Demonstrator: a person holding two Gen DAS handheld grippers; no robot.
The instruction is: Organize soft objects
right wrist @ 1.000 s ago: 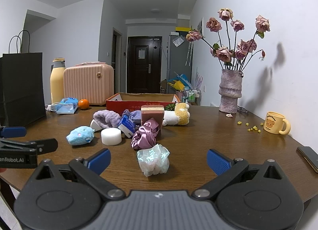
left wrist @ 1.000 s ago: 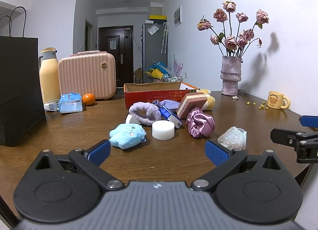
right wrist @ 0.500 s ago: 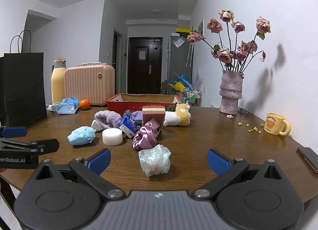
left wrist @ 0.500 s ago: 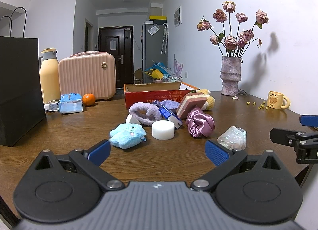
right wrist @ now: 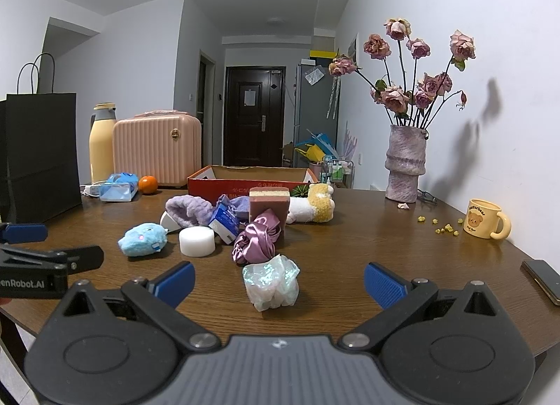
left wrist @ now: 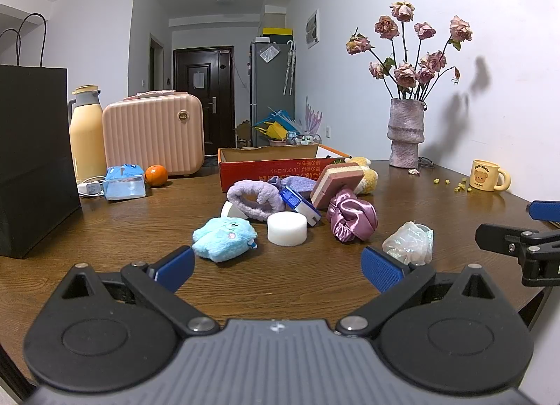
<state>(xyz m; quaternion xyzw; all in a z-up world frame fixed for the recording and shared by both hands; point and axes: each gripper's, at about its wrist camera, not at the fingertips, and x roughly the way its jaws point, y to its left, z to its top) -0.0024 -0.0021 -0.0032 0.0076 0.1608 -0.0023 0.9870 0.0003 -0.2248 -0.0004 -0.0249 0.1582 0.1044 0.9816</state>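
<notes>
A heap of soft things lies mid-table before an open red cardboard box [left wrist: 280, 163] [right wrist: 245, 182]: blue plush [left wrist: 224, 238] [right wrist: 141, 238], white round sponge [left wrist: 287, 229] [right wrist: 196, 241], lilac headband [left wrist: 253, 195] [right wrist: 187, 207], pink satin scrunchie [left wrist: 351, 217] [right wrist: 257, 238], layered sponge [left wrist: 337, 184] [right wrist: 269, 203], yellow-white plush [right wrist: 311, 209], iridescent scrunchie [left wrist: 407, 242] [right wrist: 271, 280]. My left gripper [left wrist: 278, 266] hovers open short of the blue plush. My right gripper [right wrist: 278, 280] is open, the iridescent scrunchie lying between and just beyond its fingers, untouched.
A black paper bag [left wrist: 31, 156], a yellow flask [left wrist: 85, 135], a pink case [left wrist: 154, 133], a tissue pack [left wrist: 124, 182] and an orange [left wrist: 155, 175] stand at the left. A vase of roses [right wrist: 406, 167], a yellow mug [right wrist: 484, 218] and a phone [right wrist: 540, 280] sit at the right.
The right gripper has crept slightly forward toward the iridescent scrunchie. The left gripper has stayed put, and both remain open.
</notes>
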